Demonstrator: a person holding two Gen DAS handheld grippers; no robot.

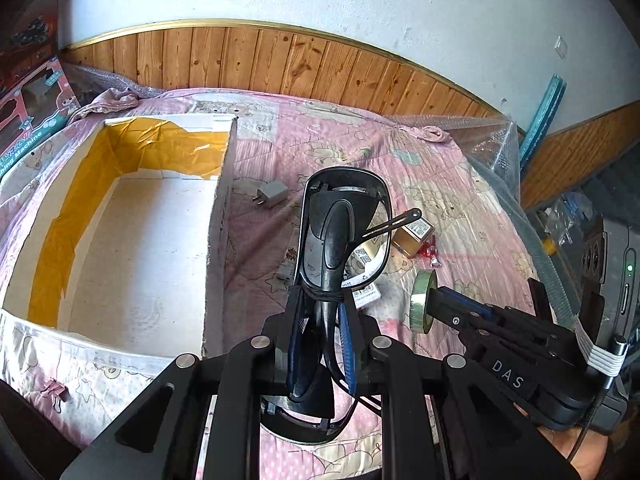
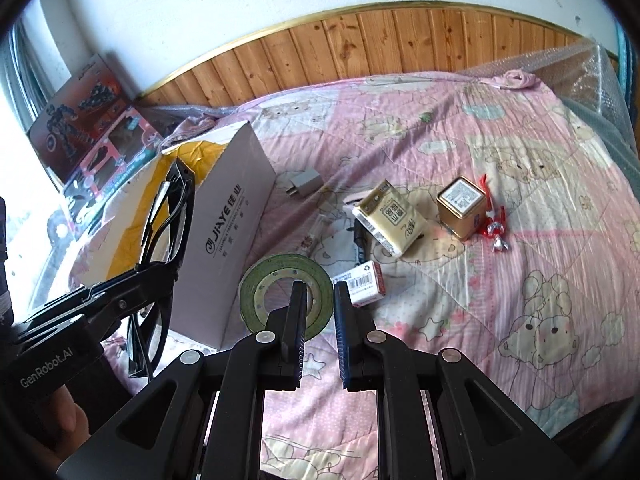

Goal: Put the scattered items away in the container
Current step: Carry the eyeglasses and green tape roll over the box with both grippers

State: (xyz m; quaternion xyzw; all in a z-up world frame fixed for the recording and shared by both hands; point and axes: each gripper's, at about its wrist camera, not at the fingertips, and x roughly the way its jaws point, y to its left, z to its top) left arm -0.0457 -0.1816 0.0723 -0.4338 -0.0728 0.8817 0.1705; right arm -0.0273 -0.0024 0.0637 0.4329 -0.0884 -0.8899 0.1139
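The left gripper (image 1: 320,304) is clamped on a pair of black glasses (image 1: 344,224), lifted clear of the bed. To its left the white cardboard box (image 1: 132,248) lies open and bare inside, yellow tape along its inner walls, its near right wall edge just beside the glasses. That wall reads "JiAYE" in the right wrist view. Ahead of the gripper lies a grey plug adapter (image 1: 273,194) on the pink quilt (image 1: 460,200) — open room around it. The right gripper (image 2: 320,300) has its jaws narrowly parted, one finger through the hole of a green tape roll (image 2: 286,294), which stands on edge. Just right of it lies a barcoded white-and-red packet (image 2: 366,284); farther ahead a tissue pack (image 2: 390,218), a gold tin (image 2: 462,208) and a red-wrapped sweet (image 2: 494,224).
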